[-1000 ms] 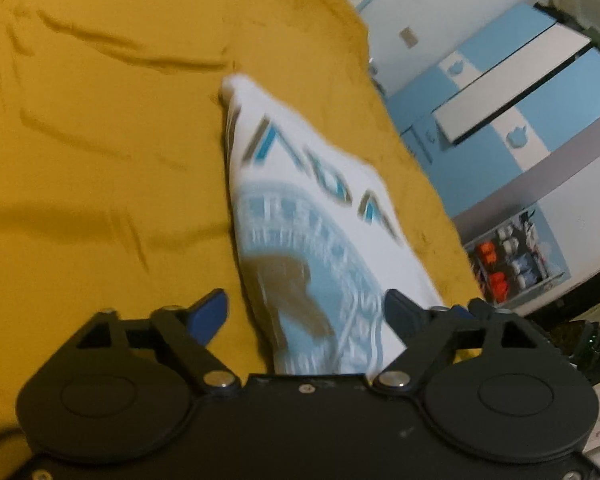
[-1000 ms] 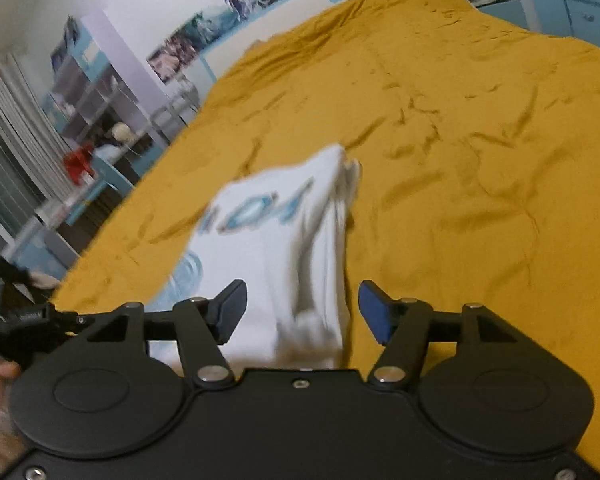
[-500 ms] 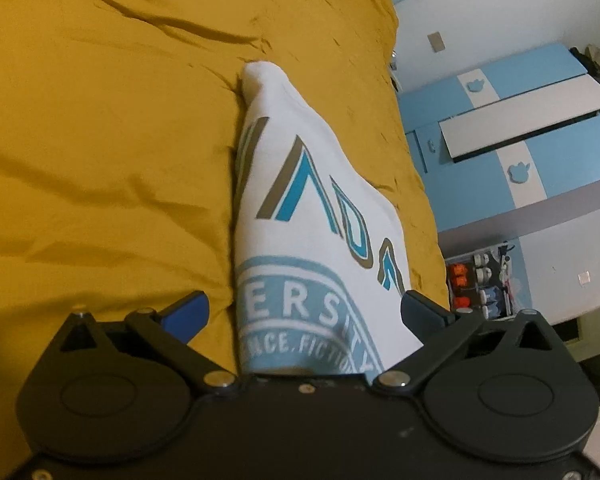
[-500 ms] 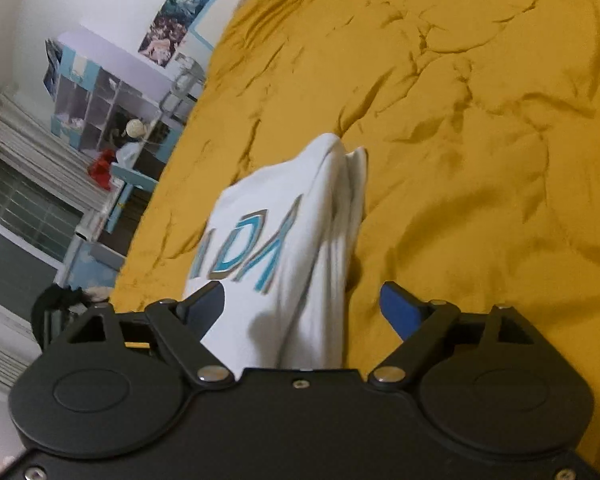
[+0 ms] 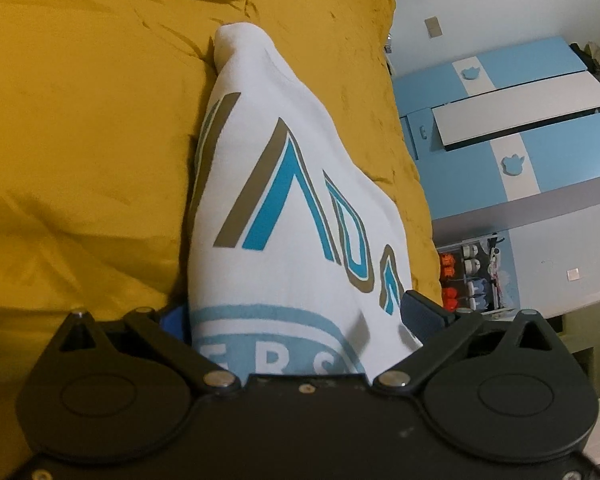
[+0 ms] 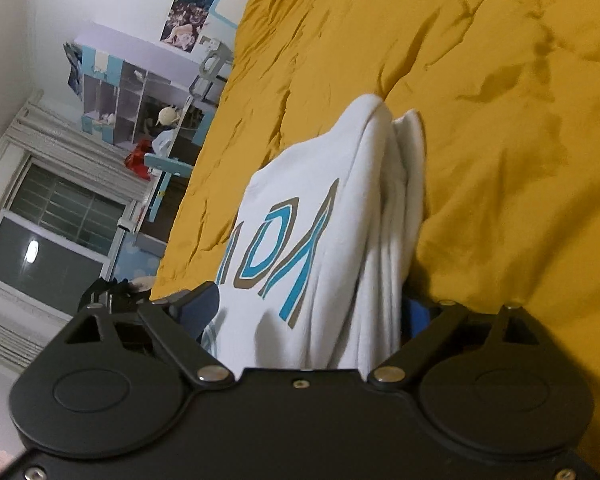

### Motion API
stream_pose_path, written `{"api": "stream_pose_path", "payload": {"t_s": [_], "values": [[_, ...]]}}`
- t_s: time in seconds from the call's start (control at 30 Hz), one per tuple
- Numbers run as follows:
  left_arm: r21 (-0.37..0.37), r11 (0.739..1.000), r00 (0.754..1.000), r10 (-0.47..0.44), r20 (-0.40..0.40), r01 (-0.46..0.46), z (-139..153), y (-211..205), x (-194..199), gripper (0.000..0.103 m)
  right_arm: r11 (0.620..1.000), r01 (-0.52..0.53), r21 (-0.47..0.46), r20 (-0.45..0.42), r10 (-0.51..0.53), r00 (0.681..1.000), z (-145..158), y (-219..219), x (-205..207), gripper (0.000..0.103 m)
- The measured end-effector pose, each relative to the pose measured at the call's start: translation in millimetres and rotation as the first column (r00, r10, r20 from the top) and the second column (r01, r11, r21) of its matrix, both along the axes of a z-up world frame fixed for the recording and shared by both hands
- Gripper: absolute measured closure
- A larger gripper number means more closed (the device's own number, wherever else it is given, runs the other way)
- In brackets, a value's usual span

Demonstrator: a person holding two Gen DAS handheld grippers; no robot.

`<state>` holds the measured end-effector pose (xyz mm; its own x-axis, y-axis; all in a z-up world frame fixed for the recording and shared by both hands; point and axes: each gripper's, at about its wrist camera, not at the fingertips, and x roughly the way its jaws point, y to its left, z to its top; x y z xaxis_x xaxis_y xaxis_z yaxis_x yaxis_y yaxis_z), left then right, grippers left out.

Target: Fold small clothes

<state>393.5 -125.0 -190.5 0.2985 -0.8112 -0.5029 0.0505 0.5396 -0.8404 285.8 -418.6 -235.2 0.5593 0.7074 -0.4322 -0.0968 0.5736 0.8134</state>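
Note:
A small white shirt (image 5: 284, 200) with blue and brown lettering lies folded on the mustard bedspread (image 5: 80, 140). My left gripper (image 5: 296, 316) is open, its jaws wide apart on either side of the shirt's near end. The shirt also shows in the right wrist view (image 6: 320, 232), bunched in layers along its right edge. My right gripper (image 6: 312, 312) is open too, with the shirt's near end lying between its jaws. Neither gripper visibly pinches the cloth.
The bedspread (image 6: 500, 120) stretches wide and wrinkled around the shirt. A blue and white wardrobe (image 5: 520, 128) stands past the bed's edge. Shelves (image 6: 132, 96) and a window (image 6: 56, 232) lie beyond the bed's other side.
Both grippers have moved closer to the shirt and tilted down, so its near end now lies deep between their jaws. The jaws have spread wider. The shirt has settled on the bed.

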Motion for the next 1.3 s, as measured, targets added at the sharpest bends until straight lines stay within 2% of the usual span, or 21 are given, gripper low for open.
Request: {"api": "stream_pose_path", "payload": {"t_s": [0.07,0.1,0.13,0.17,0.23,0.37,0.43,0.7,1.0,1.17,1.3], "values": [[0.036,0.999,1.000,0.000,0.007,-0.001,0.8,-4.5,1.6,0.006,1.000,0.010,0.000,0.006,-0.010,1.000,0.4,-0.4,1.1,0.012],[0.060,0.998,1.000,0.002,0.009,-0.002,1.4,-6.0,1.5,0.015,1.000,0.015,-0.011,0.011,-0.015,1.000,1.2,0.9,1.1,0.016],[0.083,0.996,1.000,0.006,0.011,-0.006,1.6,-6.7,0.6,0.030,0.999,0.025,-0.045,0.010,-0.024,1.000,2.5,3.3,0.5,0.032],[0.095,0.995,1.000,0.006,0.009,-0.007,1.5,-6.9,0.2,0.037,0.996,0.028,-0.085,-0.001,-0.028,1.000,2.9,5.0,1.1,0.050],[0.090,0.996,1.000,0.009,-0.003,-0.009,0.4,-6.6,0.1,0.052,0.994,0.031,-0.106,0.004,-0.031,1.000,2.9,3.9,-0.7,0.055],[0.083,0.996,0.999,0.030,-0.012,-0.029,5.7,-5.3,-2.0,0.066,0.991,0.053,-0.120,0.021,-0.050,0.999,9.9,2.9,-3.9,0.070],[0.096,0.995,0.999,0.030,0.014,-0.031,13.6,-5.5,-5.5,0.072,0.987,0.064,-0.146,0.040,-0.059,0.997,18.8,6.7,-6.7,0.073],[0.127,0.992,0.995,0.002,0.100,-0.015,65.9,9.7,-13.5,0.077,0.985,0.059,-0.163,0.122,-0.039,0.992,68.4,27.5,-8.7,0.076],[0.190,0.976,0.970,0.056,0.234,-0.103,137.7,87.3,-28.9,0.077,0.993,-0.007,-0.120,0.221,0.034,0.975,115.7,93.1,11.9,0.076],[0.238,0.960,0.961,0.082,0.265,-0.148,148.4,132.4,-22.8,0.076,0.994,-0.036,-0.101,0.233,0.059,0.971,118.7,134.0,35.6,0.076],[0.262,0.951,0.959,0.088,0.271,-0.161,137.5,160.7,-7.8,0.076,0.992,-0.054,-0.113,0.233,0.079,0.969,109.5,161.1,60.5,0.076]]}}
